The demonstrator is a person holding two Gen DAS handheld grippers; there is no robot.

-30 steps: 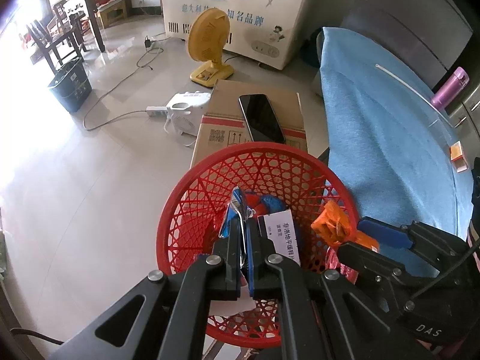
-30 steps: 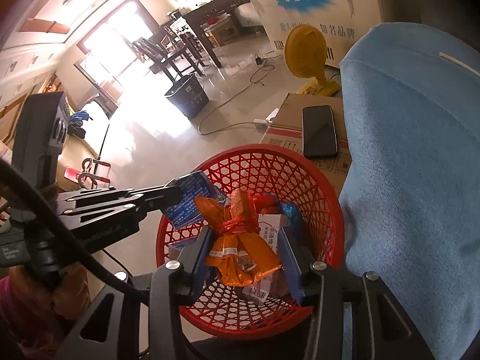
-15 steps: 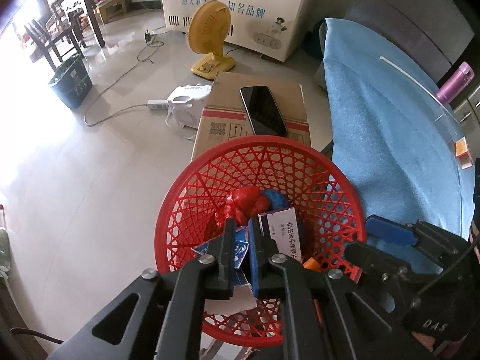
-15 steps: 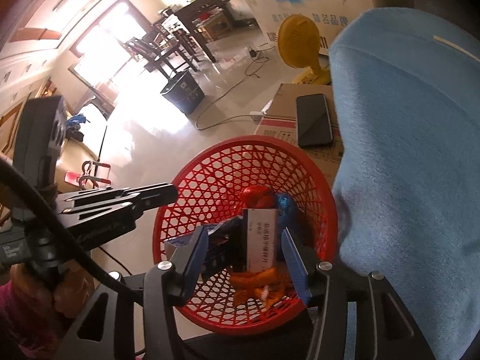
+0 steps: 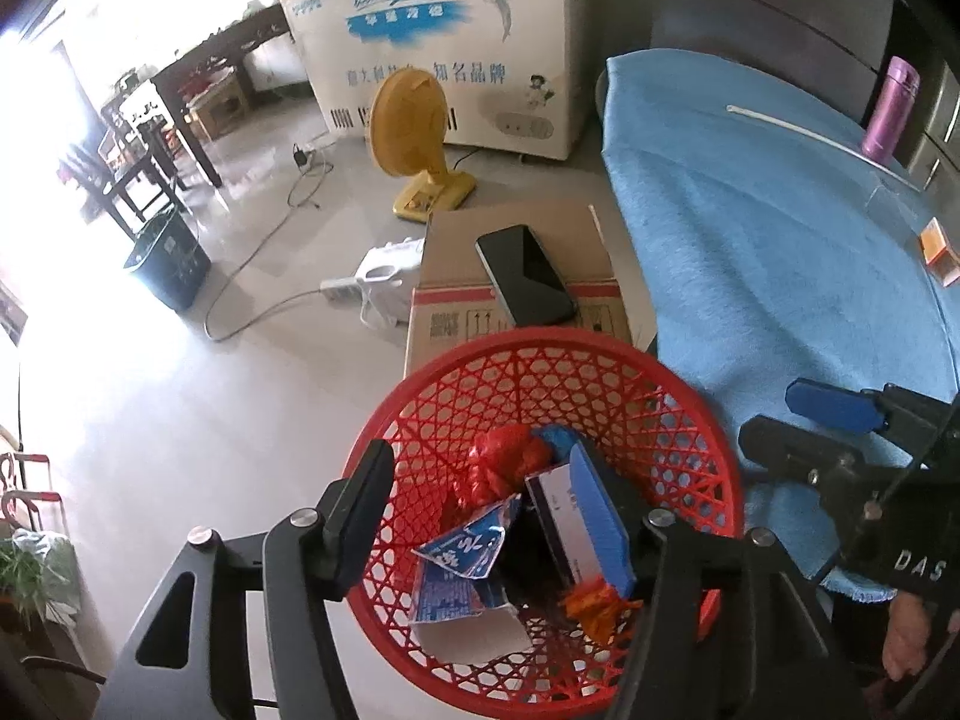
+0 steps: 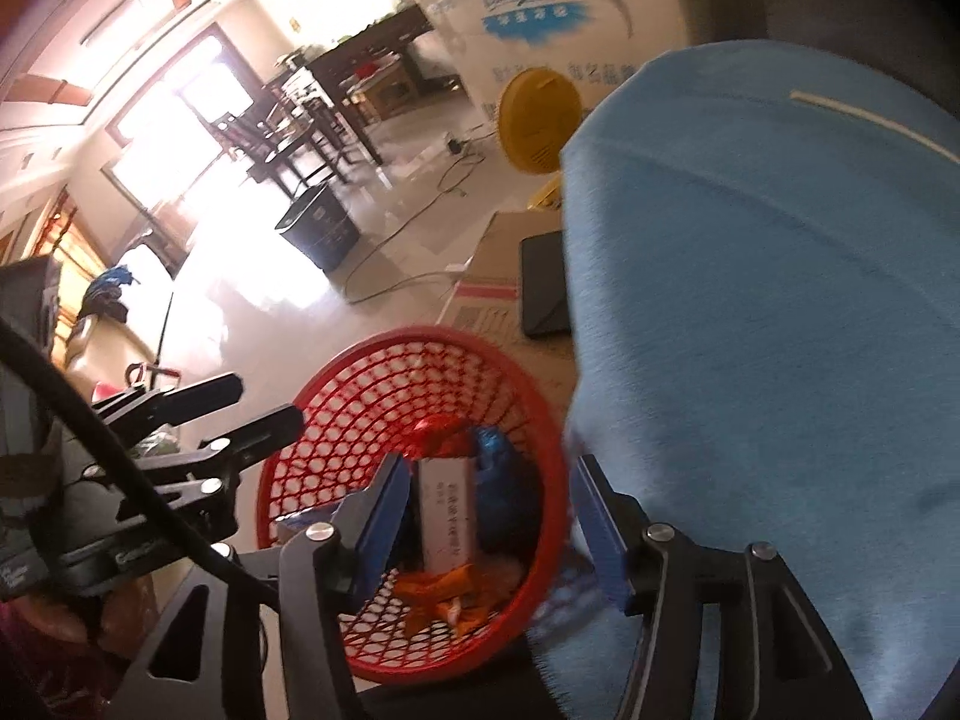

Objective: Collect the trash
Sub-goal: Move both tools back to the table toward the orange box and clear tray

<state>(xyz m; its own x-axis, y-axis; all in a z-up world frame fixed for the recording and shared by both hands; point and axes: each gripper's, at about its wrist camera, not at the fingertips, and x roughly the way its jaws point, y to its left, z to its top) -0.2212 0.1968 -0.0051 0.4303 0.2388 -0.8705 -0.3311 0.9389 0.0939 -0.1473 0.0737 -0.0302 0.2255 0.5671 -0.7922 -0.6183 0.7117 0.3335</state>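
Both pairs of tongs hung over the red basket (image 5: 708,420), and both were spreading their jaws with nothing pinched between them. The left tongs (image 5: 480,504) stood fairly wide above the trash; the right tongs (image 6: 486,510) gaped less, one blue pad over the basket and the other at the hem of the blue cloth (image 6: 780,300). Down in the basket lay the trash: a torn blue-and-white wrapper (image 5: 462,564), a white carton (image 6: 447,516) standing nearly upright, an orange wrapper (image 6: 444,591) at the near wall, and a red crumpled bag (image 5: 501,462) beside a blue one toward the far wall. The basket sat just beside the edge of the cloth-covered bench. Right behind it stood a cardboard box (image 5: 456,240) with a dark phone (image 5: 525,282) lying on its top. Farther back on the floor stood a yellow fan (image 5: 411,138), then a white chest freezer (image 5: 450,42). A purple bottle (image 5: 891,108) stood at the bench's far edge.
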